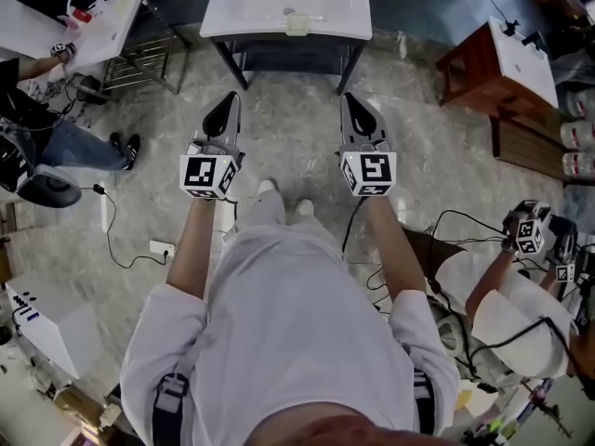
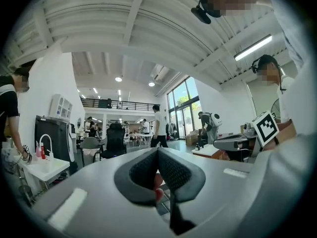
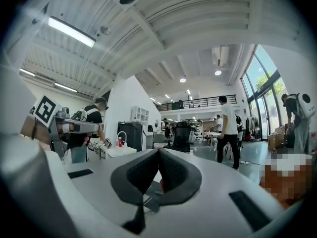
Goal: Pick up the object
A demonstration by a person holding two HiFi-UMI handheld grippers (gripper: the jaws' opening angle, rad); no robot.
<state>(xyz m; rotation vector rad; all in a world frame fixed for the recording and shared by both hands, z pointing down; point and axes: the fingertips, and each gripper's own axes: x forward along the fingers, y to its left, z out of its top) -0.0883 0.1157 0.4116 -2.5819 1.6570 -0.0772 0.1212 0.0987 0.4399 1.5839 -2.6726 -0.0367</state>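
Two grippers, left gripper [image 1: 226, 102] and right gripper [image 1: 352, 102], both pressed together, empty, one white table [image 1: 244, 12] ahead

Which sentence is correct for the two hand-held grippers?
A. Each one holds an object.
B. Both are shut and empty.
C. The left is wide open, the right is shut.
B: the left hand-held gripper and the right hand-held gripper each show jaw tips meeting with nothing between them, both held over the floor short of the white table.
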